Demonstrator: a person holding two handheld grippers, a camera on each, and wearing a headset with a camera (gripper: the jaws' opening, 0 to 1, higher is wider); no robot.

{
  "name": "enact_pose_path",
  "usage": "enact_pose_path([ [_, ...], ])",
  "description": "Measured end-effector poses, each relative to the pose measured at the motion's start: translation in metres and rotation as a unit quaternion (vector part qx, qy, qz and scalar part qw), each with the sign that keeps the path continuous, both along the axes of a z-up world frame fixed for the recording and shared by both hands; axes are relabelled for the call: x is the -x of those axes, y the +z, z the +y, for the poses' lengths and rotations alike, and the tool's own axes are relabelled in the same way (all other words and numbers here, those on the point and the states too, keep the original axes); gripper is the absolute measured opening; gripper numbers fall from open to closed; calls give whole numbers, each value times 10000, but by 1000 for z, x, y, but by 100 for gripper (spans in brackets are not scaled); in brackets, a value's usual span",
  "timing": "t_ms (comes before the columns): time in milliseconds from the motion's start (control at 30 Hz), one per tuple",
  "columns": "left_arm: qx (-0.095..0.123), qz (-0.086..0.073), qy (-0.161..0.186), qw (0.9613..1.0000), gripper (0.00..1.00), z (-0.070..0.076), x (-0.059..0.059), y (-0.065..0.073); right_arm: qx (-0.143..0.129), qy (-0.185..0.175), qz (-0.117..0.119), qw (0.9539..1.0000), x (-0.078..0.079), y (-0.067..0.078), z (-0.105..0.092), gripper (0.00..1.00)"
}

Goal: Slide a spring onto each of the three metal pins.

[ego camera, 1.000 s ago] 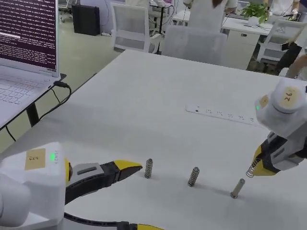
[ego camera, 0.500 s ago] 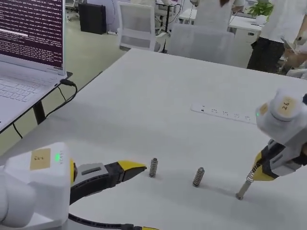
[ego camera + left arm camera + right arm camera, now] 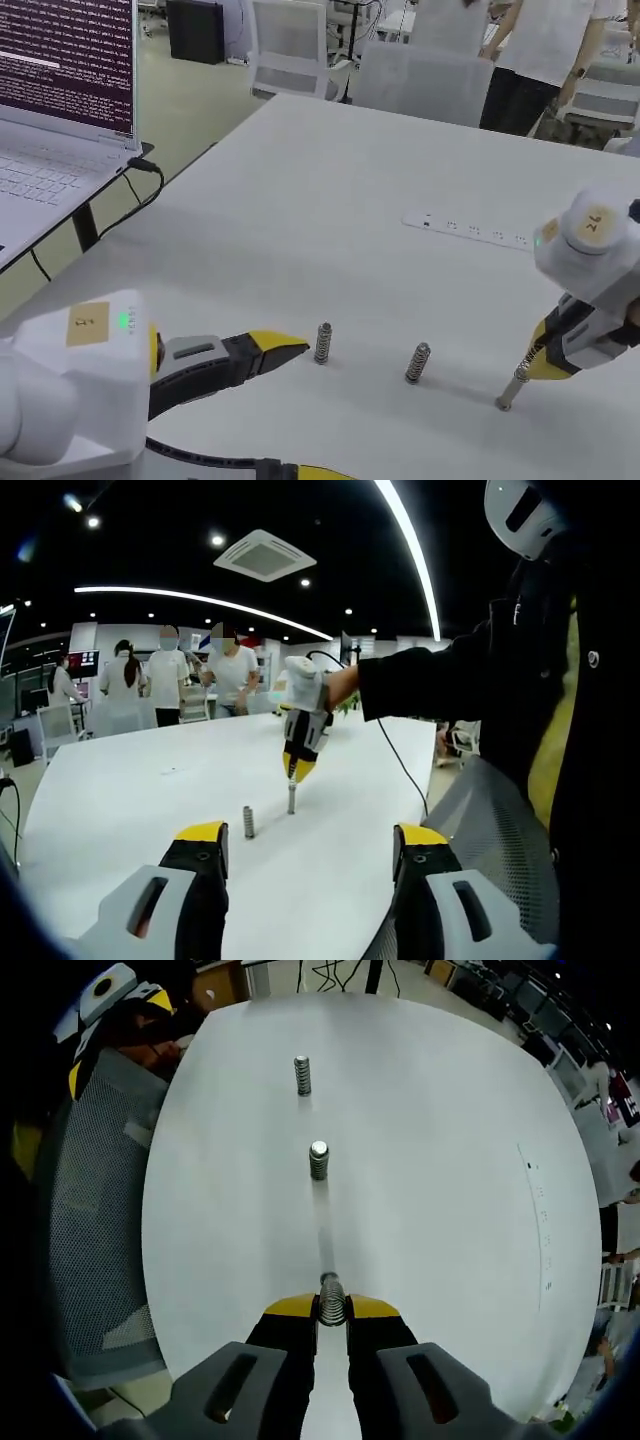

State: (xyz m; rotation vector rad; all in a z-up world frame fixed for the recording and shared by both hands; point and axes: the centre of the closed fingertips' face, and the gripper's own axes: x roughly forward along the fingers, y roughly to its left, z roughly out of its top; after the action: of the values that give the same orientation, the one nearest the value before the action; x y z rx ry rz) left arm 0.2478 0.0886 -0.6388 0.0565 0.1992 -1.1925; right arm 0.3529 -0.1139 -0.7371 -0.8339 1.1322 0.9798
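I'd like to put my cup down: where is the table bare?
The table between the laptop and the power strip is free. The front is crowded: three pins in a row between the left gripper and the right gripper.

Hidden between jaws: spring (image 3: 331,1302) lower end; laptop (image 3: 60,70) cut by left edge

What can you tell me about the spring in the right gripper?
The spring is a small coil of grey metal wire, clamped between the yellow-tipped jaws of the right gripper, which are shut on it. In the head view it slants down to the top of the bare, tilted pin, its lower end at the pin's tip; whether it is threaded on yet is unclear. It sits clear of the white table.
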Motion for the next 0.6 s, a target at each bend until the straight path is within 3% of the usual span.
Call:
enact_pose_path([
  [600, -42, -20, 34, 10000, 62, 3, -2, 2, -42, -122, 37, 9999, 2, -39, 6, 8],
])
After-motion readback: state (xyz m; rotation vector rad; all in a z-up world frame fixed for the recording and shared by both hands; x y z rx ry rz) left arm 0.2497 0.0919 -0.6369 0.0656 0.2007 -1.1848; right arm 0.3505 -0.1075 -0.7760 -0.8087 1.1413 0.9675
